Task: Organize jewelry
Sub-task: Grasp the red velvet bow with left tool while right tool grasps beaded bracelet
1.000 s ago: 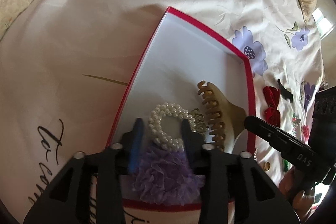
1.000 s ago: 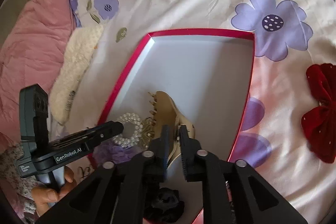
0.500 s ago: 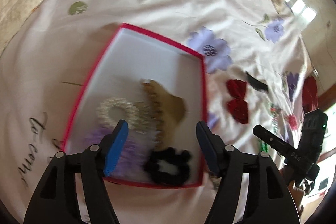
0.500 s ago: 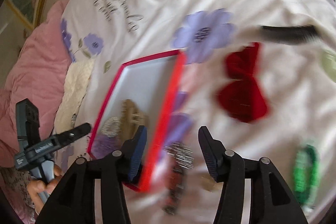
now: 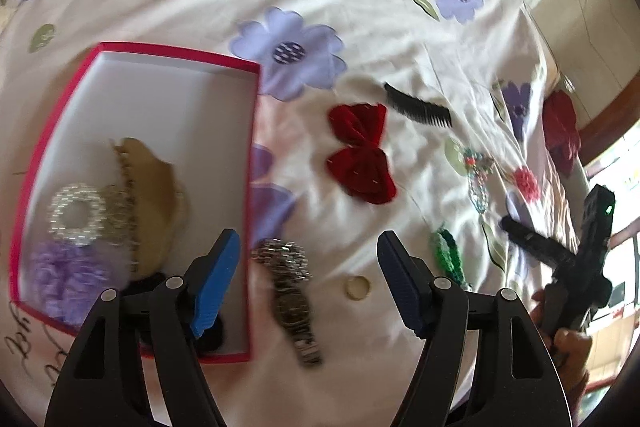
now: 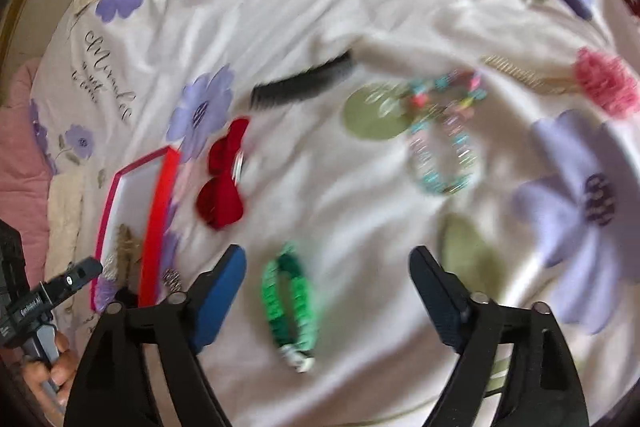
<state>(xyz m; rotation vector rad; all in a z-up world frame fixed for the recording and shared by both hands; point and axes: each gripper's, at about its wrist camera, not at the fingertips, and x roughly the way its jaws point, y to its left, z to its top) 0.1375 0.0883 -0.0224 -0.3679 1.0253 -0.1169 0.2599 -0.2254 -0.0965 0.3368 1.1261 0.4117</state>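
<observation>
A red-rimmed white box (image 5: 256,131) lies on the bedspread and holds a tan claw clip (image 5: 156,195), a pearl ring (image 5: 78,213), a purple scrunchie (image 5: 68,279) and a black scrunchie. My left gripper (image 5: 310,283) is open and empty above a metal watch (image 5: 290,283), beside a gold ring (image 5: 357,287). My right gripper (image 6: 328,287) is open and empty over a green bracelet (image 6: 288,299). A red bow (image 6: 222,183), a black comb (image 6: 304,83) and a beaded bracelet (image 6: 444,147) lie beyond it.
A pink pompom hair clip (image 6: 600,87) lies at the right. A dark red bow (image 5: 562,131) lies near the bed's far edge. A pink blanket (image 6: 20,147) and a cream fleece lie left of the box (image 6: 160,211).
Both grippers opened and pulled back from the box. Both swung right, the left over the watch, the right over the green bracelet. The clip and scrunchie stay in the box.
</observation>
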